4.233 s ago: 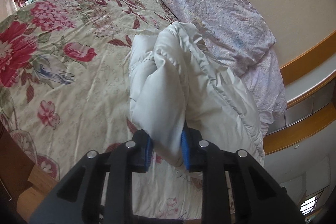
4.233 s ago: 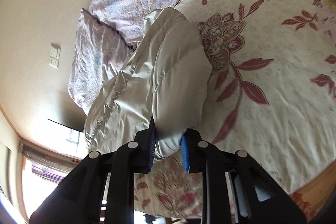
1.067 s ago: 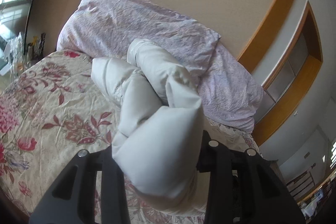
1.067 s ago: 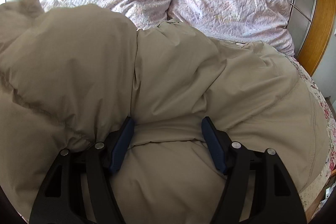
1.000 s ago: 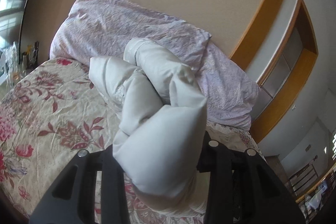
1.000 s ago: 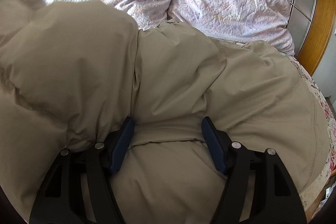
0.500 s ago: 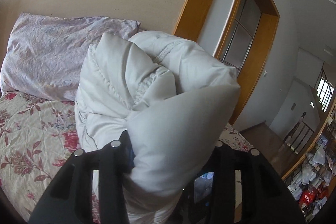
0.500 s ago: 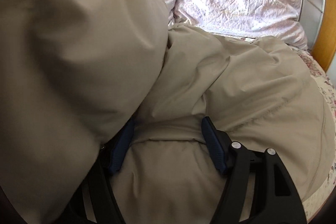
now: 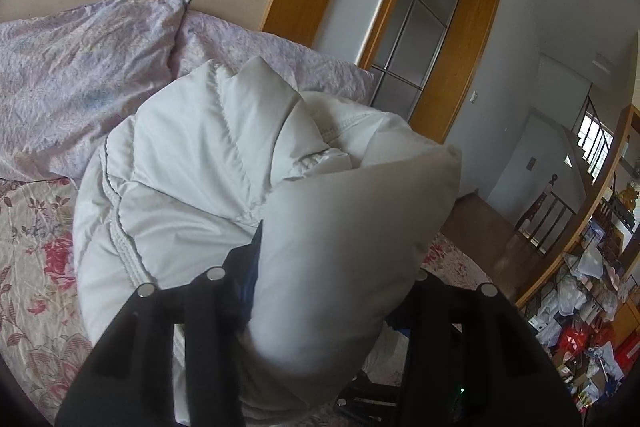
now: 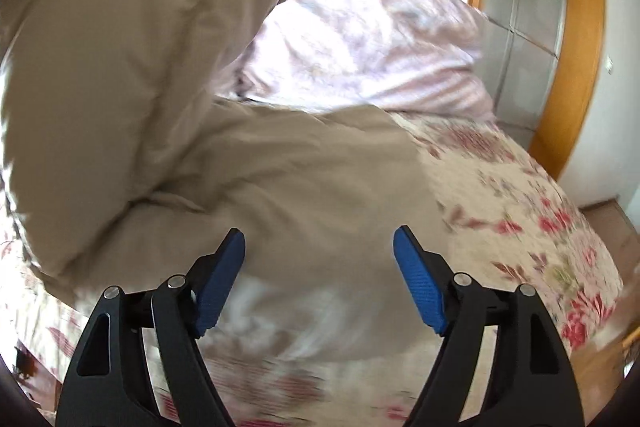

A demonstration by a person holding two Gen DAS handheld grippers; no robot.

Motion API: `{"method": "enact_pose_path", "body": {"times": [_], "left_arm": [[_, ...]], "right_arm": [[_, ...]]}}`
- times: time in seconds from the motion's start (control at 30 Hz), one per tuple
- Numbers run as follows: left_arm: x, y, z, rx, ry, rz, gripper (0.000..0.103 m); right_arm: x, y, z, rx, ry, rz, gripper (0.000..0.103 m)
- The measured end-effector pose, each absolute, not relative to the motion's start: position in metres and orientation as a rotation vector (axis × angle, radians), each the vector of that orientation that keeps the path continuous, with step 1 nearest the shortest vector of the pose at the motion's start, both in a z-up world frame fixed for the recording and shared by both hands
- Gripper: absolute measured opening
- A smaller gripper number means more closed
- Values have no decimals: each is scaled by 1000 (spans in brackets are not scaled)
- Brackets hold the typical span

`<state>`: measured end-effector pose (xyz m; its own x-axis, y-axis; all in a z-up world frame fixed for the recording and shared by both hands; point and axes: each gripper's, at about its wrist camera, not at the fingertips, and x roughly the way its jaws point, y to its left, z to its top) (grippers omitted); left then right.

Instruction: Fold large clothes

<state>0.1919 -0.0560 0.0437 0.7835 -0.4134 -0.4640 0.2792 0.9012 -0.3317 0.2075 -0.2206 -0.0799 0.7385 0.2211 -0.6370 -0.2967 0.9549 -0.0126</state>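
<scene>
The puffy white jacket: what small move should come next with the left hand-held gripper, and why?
Probably lower the bunched fold onto the jacket's body and let go. The left hand-held gripper, jaws opening, still has a thick fold of the puffy white jacket between them, above the part lying on the floral bedspread. The right hand-held gripper, also opening, has nothing between its pads.

floral bed (image 9: 32,267), lilac pillows (image 9: 80,67), wooden doorframe (image 9: 460,55)

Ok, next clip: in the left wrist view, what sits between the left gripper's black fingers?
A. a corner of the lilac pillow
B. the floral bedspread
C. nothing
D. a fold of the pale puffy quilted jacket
D: a thick fold of the pale puffy quilted jacket fills the gap of the left gripper, whose jaws are opening; the lilac pillow lies beyond.
</scene>
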Motion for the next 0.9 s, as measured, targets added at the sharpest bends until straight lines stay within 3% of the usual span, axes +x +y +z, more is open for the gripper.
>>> {"method": "enact_pose_path", "body": {"times": [0.37, 0.9], "left_arm": [[228, -144, -8, -127, 689, -449, 46], [236, -179, -26, -33, 756, -448, 50]], "right_arm": [[207, -255, -107, 15, 720, 306, 79], [204, -274, -125, 152, 735, 313, 83]]}}
